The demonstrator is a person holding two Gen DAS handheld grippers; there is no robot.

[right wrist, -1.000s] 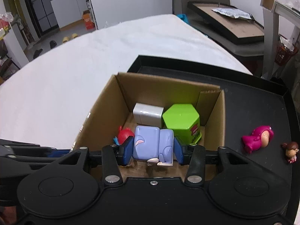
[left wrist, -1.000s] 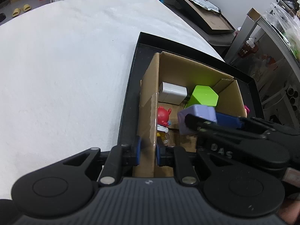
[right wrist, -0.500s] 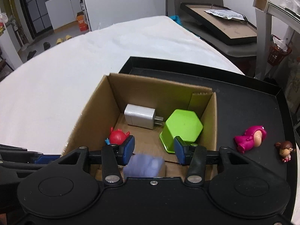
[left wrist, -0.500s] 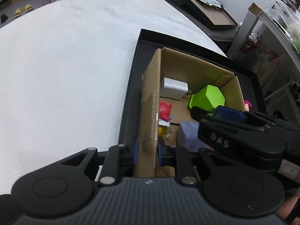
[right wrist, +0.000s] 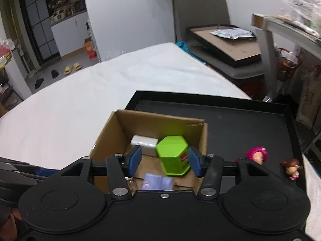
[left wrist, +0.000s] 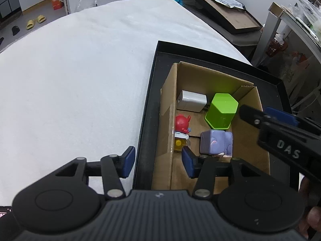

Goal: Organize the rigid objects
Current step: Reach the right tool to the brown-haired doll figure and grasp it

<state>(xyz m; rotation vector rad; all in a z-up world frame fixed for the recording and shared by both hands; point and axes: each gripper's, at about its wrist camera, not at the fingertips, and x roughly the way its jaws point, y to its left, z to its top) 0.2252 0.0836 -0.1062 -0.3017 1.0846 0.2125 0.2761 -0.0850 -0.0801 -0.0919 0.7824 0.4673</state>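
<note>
An open cardboard box (left wrist: pixel 172 108) stands in a black tray (left wrist: pixel 148 108) on a white-covered surface. A purple cube toy (left wrist: pixel 216 142) lies inside it beside a green hexagonal box (left wrist: pixel 221 110), a white charger (left wrist: pixel 191 101) and a red figure (left wrist: pixel 181 122). My left gripper (left wrist: pixel 158 163) is open, with its pads either side of the box's left wall and not touching it. My right gripper (right wrist: pixel 165 161) is open and empty above the box (right wrist: pixel 160 120), over the green box (right wrist: pixel 173 154) and the purple toy (right wrist: pixel 156 182).
A pink figure (right wrist: pixel 256 154) and a small brown-haired figure (right wrist: pixel 292 167) lie on the tray floor (right wrist: pixel 240 120) to the right of the box. A metal rack and a dark framed board stand beyond the surface's far right edge.
My right gripper opened and the purple toy dropped into the box; the gripper then rose and drew back. My left gripper let go of the box's left wall and opened.
</note>
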